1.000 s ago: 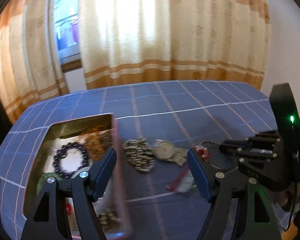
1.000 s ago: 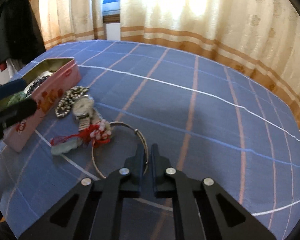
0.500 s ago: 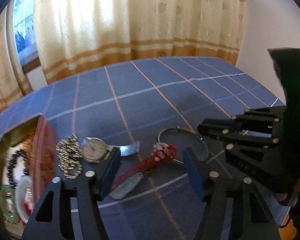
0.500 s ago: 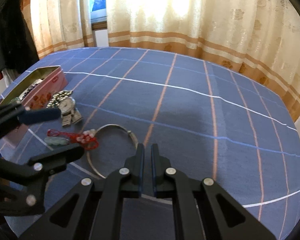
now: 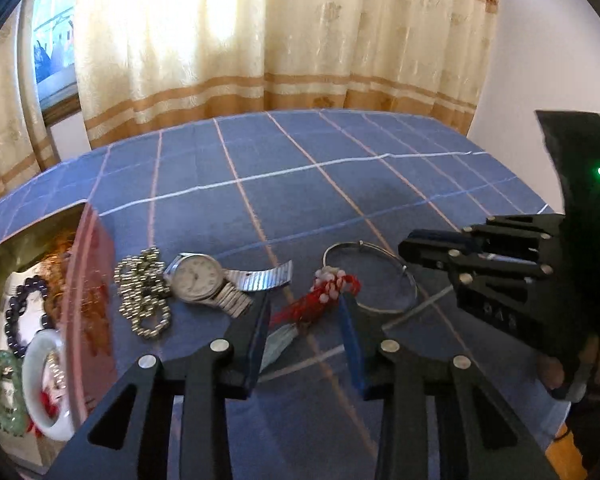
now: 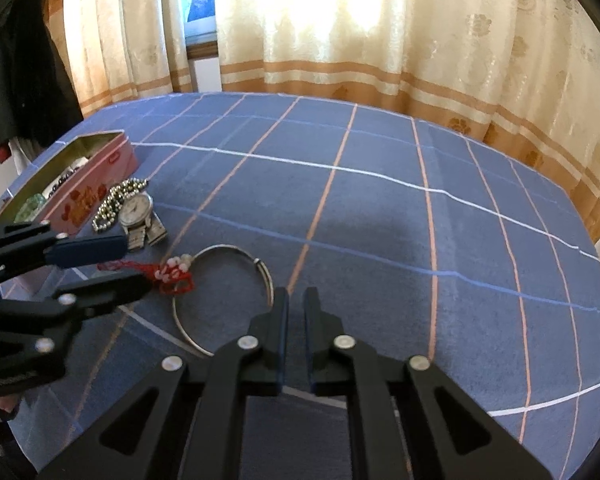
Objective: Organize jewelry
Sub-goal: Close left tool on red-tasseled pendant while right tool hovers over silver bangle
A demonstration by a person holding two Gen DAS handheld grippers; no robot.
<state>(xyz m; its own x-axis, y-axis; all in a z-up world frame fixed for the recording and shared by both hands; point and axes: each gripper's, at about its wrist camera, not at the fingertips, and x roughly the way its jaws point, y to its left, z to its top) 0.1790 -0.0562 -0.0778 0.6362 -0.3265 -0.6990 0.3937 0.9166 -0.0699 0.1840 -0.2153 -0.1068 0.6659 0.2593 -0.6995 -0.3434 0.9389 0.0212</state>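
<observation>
- My left fingers [image 5: 304, 320] have just been closing and now stand narrow around the red tassel charm [image 5: 320, 300], its cord between them; I can't tell if the pads press yet.
- My right fingers [image 6: 296, 312] have just parted a crack, holding nothing, at the 5 o'clock edge of the silver bangle [image 6: 224, 296], likely to take it next.
- The watch [image 5: 204, 276] and bead chain [image 5: 144, 292] wait at 10 o'clock on the table [image 5: 340, 192], beside the pink tin [image 5: 88, 280] where everything belongs.

Blue checked tablecloth [image 5: 340, 200] carries tin [image 5: 88, 280], watch [image 5: 198, 278], bangle [image 5: 384, 276].
</observation>
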